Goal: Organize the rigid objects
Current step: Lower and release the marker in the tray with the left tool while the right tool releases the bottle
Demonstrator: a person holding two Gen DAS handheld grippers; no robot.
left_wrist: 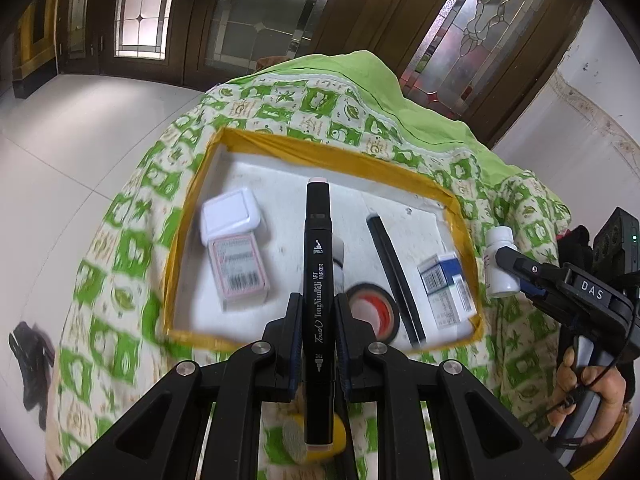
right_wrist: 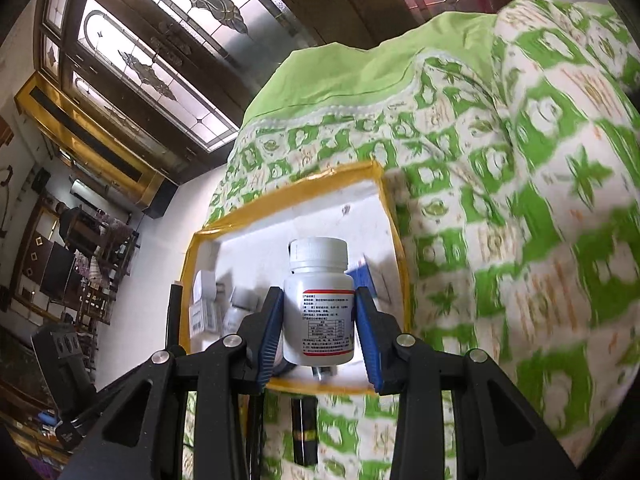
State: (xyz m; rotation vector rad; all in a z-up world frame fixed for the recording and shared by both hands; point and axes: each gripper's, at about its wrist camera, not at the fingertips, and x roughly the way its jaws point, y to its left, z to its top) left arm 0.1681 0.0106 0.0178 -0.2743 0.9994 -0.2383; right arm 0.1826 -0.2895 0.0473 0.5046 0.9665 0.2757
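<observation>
Left tool is clamped on a black art marker, long and slick-sided, sitting lengthwise between the pads over the yellow-taped tray. Right tool is squeezing a white plastic pill bottle, upright, hovering by the tray's right edge. Tray already has a white lidded box, tape roll, a black pen and a blue-white carton in it. My worry: that smooth round bottle could twist or slip out, or land on the carton and tip. The marker could roll once dropped. The green patterned cloth under everything looks soft and lumpy, so nothing sits flat.
</observation>
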